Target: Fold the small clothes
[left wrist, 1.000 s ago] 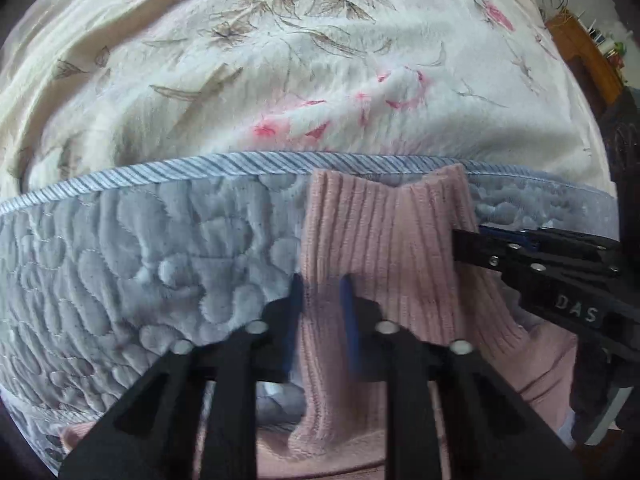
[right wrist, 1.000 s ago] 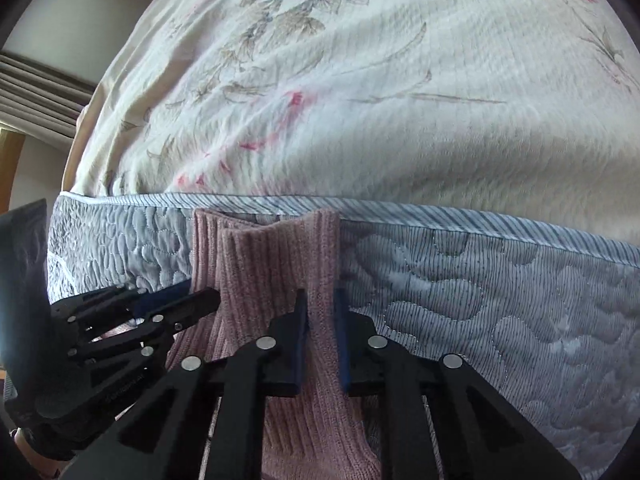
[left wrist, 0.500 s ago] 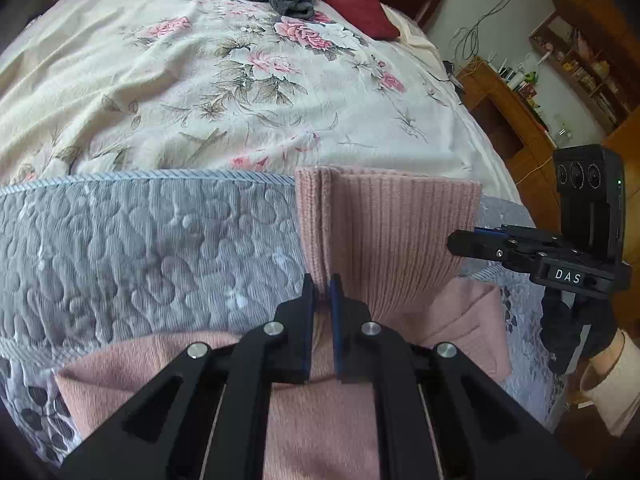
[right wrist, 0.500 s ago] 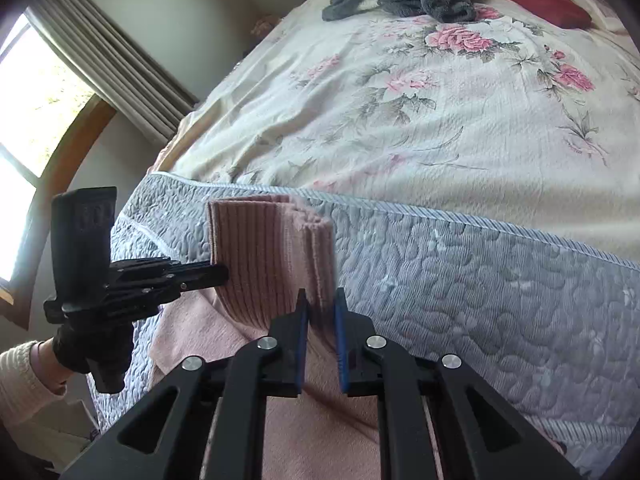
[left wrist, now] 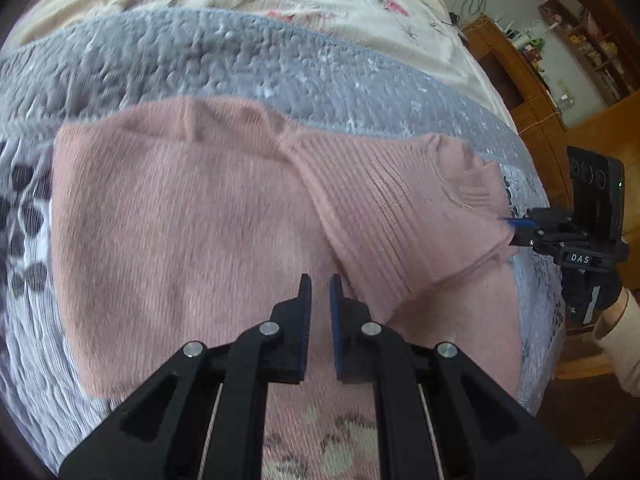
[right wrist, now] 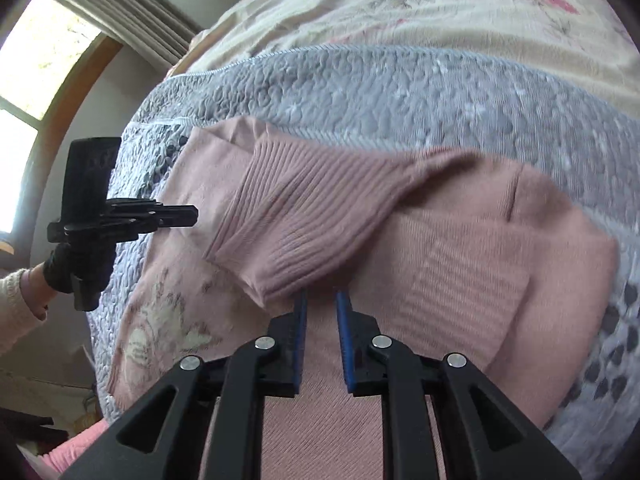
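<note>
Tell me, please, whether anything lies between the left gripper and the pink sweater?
Nothing visible does. The left gripper hangs open right over the pink sweater, with only air between. The folded ribbed hem beside it is part of the sweater itself.

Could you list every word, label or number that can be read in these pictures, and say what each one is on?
"DAS": white letters on the black body of the right gripper, seen in the left wrist view.
The bottles and boxes on the wooden shelves are too small and blurred to read.
The pink sweater, the grey quilt and the left gripper show no text.
</note>
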The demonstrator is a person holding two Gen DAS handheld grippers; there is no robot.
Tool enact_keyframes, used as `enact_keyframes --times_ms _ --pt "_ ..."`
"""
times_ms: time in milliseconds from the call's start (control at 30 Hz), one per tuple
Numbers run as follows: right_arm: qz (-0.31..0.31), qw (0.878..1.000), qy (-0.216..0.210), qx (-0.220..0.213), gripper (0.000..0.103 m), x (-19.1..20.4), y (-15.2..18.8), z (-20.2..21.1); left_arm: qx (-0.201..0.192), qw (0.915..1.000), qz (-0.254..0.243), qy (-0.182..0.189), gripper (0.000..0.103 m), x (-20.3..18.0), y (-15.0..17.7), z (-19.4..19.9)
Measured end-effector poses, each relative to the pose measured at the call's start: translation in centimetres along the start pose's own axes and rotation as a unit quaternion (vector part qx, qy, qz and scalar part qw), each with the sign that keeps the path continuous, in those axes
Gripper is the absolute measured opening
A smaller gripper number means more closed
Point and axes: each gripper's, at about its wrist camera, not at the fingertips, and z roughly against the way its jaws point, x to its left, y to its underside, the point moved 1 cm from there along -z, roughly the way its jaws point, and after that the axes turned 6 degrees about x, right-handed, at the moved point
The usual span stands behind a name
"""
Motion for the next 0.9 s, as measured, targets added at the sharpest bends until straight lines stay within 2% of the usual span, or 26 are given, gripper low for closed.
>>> enact_keyframes --times_ms 67,100,167,200,300,367,400,433,467,500,533,600,700,833,900 --pt "-0.037 0.999 -0.028 -0.006 0.027 -0.5 1.2 0.4 0.0 0.9993 0.033 0.018 0.009 0.6 0.8 0.5" --pt "-0.058 0.997 -0.041 -0.015 0.03 -0.7 1.5 0.5 -0.002 0.9989 0.04 0.024 0.014 0.5 0.9 0.6" --pt "-0.094 0.993 -0.061 -0.025 0.043 -1.0 1.3 0.2 -0.006 0.9983 0.049 0.03 0.03 -0.1 0.5 0.5" --pt "-0.111 0.991 -0.068 -0.03 0.043 -1.1 1.1 -0.2 -0.006 0.9978 0.055 0.035 0.039 -0.4 0.3 0.2" --pt "-0.144 0.987 -0.063 -0.023 0.044 -1.2 -0.1 -2.3 0.007 0.9955 0.074 0.058 0.043 -1.5 -0.8 -1.7" --pt "-0.162 0.985 -0.057 -0.008 0.043 -1.5 -0.5 -4.0 0.03 0.9946 0.084 0.053 0.039 -1.8 -1.3 -3.6" --pt "-0.174 0.983 -0.059 -0.002 0.042 -1.7 -0.6 -4.7 0.035 0.9937 0.09 0.057 0.033 -1.8 -1.3 -4.3" --pt "-0.185 0.981 -0.064 -0.003 0.034 -1.9 -0.6 -5.1 0.039 0.9929 0.098 0.055 0.018 -1.8 -1.4 -4.9" --pt "-0.194 0.979 -0.07 -0.003 0.021 -2.2 -0.5 -5.2 0.043 0.9926 0.101 0.053 0.012 -1.8 -1.5 -5.4" --pt "-0.2 0.976 -0.085 -0.003 0.014 -2.4 -0.4 -5.1 0.044 0.9923 0.104 0.051 0.011 -1.7 -1.5 -5.5" --pt "-0.209 0.973 -0.1 -0.009 0.012 -2.5 -0.3 -4.8 0.041 0.9918 0.108 0.054 0.009 -1.7 -1.5 -5.3" --pt "-0.207 0.972 -0.112 -0.023 0.01 -2.4 0.0 -3.5 0.031 0.9925 0.104 0.056 0.007 -1.8 -1.4 -4.3" --pt "-0.198 0.974 -0.107 -0.029 0.01 -2.2 0.3 -2.1 0.014 0.9948 0.089 0.047 0.006 -1.7 -1.1 -2.6" --pt "-0.17 0.983 -0.064 0.001 0.01 -1.6 0.5 -3.4 0.032 0.9953 0.084 0.037 0.006 -0.8 -0.8 -2.9" --pt "-0.158 0.987 -0.034 0.017 0.01 -1.6 0.8 -4.7 0.047 0.9958 0.076 0.018 0.006 -0.8 -0.7 -4.0"
